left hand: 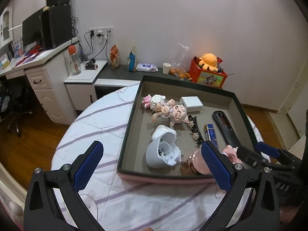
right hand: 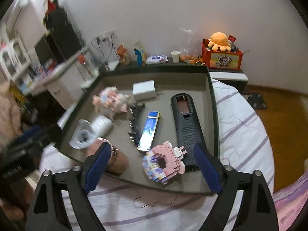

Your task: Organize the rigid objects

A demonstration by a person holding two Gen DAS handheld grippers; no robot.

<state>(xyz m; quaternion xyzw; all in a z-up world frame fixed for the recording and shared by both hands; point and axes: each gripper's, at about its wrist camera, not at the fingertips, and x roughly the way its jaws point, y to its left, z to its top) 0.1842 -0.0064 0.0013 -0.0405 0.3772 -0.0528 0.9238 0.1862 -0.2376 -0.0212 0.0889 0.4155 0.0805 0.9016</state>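
Observation:
A dark shallow box (left hand: 128,119) (right hand: 212,104) lies on the striped bed. It holds a white fan (left hand: 163,150) (right hand: 90,132), a doll figure (left hand: 173,113) (right hand: 111,102), a white cube (left hand: 190,104) (right hand: 144,89), a black hair clip (left hand: 194,129) (right hand: 134,123), a blue lighter box (left hand: 211,134) (right hand: 149,130), a black remote (left hand: 225,127) (right hand: 187,121), a rose-gold cylinder (left hand: 196,163) (right hand: 117,161) and pink block models (left hand: 154,100) (right hand: 163,163). My left gripper (left hand: 152,165) is open over the box's near left edge. My right gripper (right hand: 154,165) is open around the pink block model, not touching it.
A low dark shelf (left hand: 119,71) behind the bed carries snack bags, a paper cup (left hand: 166,68) and a red box with an orange plush (left hand: 208,71). A white desk (left hand: 38,73) with a monitor stands left. Wooden floor surrounds the bed.

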